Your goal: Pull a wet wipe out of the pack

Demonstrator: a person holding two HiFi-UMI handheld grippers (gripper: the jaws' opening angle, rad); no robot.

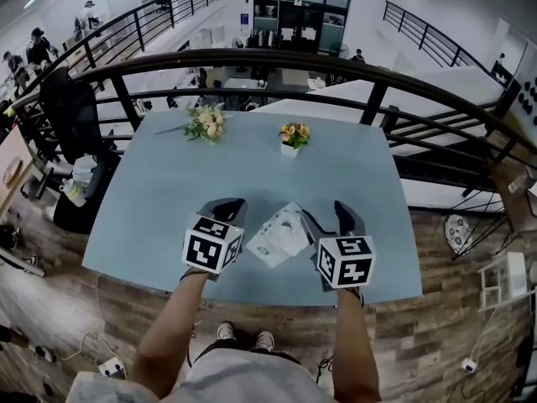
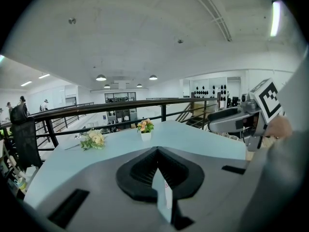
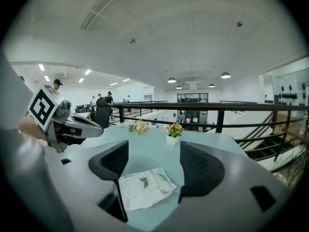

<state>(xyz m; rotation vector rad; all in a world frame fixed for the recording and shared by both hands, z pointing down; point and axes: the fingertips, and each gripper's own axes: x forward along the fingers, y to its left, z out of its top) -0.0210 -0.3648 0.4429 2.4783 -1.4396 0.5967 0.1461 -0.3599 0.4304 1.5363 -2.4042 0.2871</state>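
1. Plainly, the pack (image 1: 281, 235) lies loose on the table (image 1: 168, 191) near its front edge, below the wide-open, empty jaws of the right tongs (image 3: 154, 151).
2. The left tongs (image 2: 157, 151) hang just beside the pack with jaws shut on nothing clear, so nothing pins it.
3. A pull would probably lift the whole pack.
4. A deep pinch could drag out several wipes together.

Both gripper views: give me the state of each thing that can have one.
left hand-held gripper: shut, jaws together.
right hand-held gripper: open, jaws apart, clamping nothing.
wet wipe pack: lying flat, not gripped.
flower pot: upright.
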